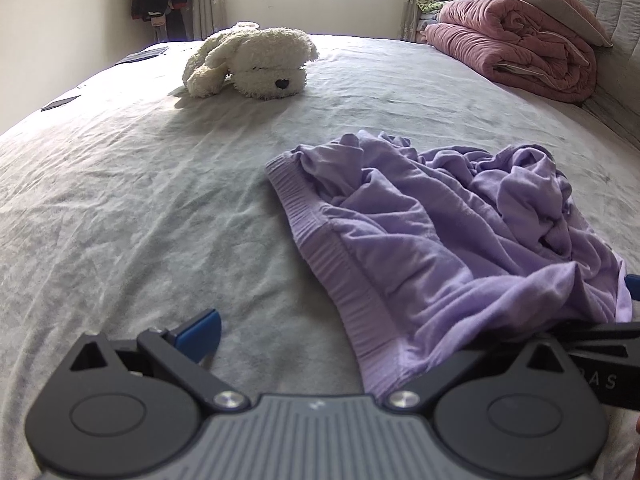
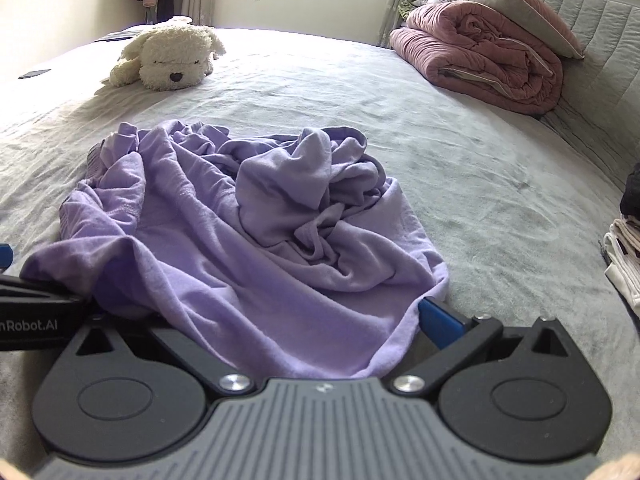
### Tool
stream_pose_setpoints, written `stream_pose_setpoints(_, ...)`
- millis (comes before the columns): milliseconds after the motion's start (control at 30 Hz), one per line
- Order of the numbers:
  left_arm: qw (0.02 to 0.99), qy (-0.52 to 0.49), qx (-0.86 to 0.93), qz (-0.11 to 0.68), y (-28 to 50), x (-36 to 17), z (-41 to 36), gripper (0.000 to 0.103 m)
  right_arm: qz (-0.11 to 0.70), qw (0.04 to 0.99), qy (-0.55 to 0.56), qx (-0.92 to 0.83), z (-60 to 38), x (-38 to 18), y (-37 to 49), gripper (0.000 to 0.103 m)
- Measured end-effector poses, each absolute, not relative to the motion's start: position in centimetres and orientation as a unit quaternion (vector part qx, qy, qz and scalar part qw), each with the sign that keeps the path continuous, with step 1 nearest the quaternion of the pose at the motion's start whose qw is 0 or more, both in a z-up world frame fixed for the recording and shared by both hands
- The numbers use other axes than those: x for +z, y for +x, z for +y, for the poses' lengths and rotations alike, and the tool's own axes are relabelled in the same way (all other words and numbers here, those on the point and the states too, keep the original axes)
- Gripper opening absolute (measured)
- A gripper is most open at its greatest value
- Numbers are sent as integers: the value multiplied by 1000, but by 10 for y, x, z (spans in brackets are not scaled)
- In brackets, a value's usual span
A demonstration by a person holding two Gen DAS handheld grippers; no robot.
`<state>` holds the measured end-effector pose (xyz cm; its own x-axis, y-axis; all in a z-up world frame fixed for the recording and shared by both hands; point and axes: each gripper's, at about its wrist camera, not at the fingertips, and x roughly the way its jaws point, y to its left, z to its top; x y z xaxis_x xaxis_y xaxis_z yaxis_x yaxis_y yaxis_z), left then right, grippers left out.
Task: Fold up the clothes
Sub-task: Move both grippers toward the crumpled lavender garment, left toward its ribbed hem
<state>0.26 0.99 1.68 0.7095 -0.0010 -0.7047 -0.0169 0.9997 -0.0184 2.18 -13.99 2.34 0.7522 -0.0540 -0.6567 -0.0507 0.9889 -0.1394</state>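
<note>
A crumpled lilac garment [image 1: 440, 240] [image 2: 240, 240] lies on the grey bed sheet [image 1: 140, 220] [image 2: 500, 200], its ribbed band [image 1: 316, 248] running along its left edge. My left gripper [image 1: 352, 332] stands wide open at the garment's near left corner. Its left blue pad [image 1: 200, 336] rests on bare sheet and its right finger is hidden under the cloth. My right gripper [image 2: 280, 320] is wide open at the near right corner. Its right blue pad [image 2: 440, 320] shows beside the hem, while cloth covers the left finger. Neither gripper pinches the fabric. The two grippers sit side by side.
A white plush dog [image 1: 252, 62] [image 2: 168, 56] lies at the far left of the bed. A folded pink quilt [image 1: 516, 48] [image 2: 480, 56] with a pillow on top sits against the grey headboard [image 2: 600, 60]. A stack of folded clothes [image 2: 624, 264] is at the right edge.
</note>
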Motion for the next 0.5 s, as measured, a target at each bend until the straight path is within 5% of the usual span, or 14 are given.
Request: stream_pose_setpoints(500,914,-24,-11,405,12,29,21,102,331,940,19,81,-164,93,27,103)
